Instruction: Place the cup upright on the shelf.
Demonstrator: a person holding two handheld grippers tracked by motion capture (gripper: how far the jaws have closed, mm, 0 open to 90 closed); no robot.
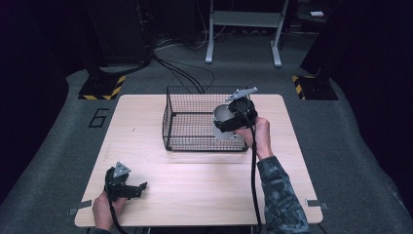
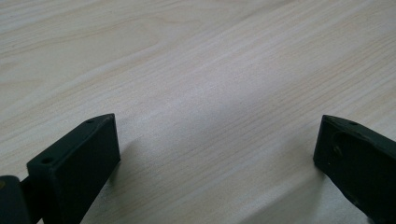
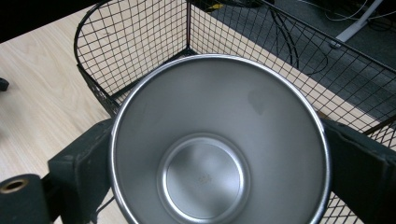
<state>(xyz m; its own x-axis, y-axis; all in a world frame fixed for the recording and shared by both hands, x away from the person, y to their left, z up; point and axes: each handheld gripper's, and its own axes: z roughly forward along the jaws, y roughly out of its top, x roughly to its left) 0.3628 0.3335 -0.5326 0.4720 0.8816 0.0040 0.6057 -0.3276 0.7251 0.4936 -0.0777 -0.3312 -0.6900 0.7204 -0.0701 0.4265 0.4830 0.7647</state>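
My right tongs point(image 1: 225, 122) were clamped on a steel cup point(image 1: 222, 115), one jaw pressed against each side of its wall just below the rim. I held the cup over the right end of the wire basket point(image 1: 190, 117), tilted so that its mouth faced the camera riding on those tongs. In the right gripper view the cup point(image 3: 219, 140) was empty, its inside brushed and bare apart from a small stamped mark at the centre of the base, too faint to read. I found no brand or label on the cup. The basket point(image 3: 140, 42) was black mesh with rounded corners, and its floor held nothing that I could see.

My left tongs point(image 1: 139, 187) lay low over the near left part of the table point(image 1: 146, 122), well apart from the basket. Their jaws stood wide apart with only bare wood point(image 2: 196, 70) between them.

The one piece of writing I could read was a dark figure 6 point(image 1: 99, 117) marked on the grey floor just beyond the table's left edge. Black and yellow hazard tape point(image 1: 104, 90) edged a base plate behind it.
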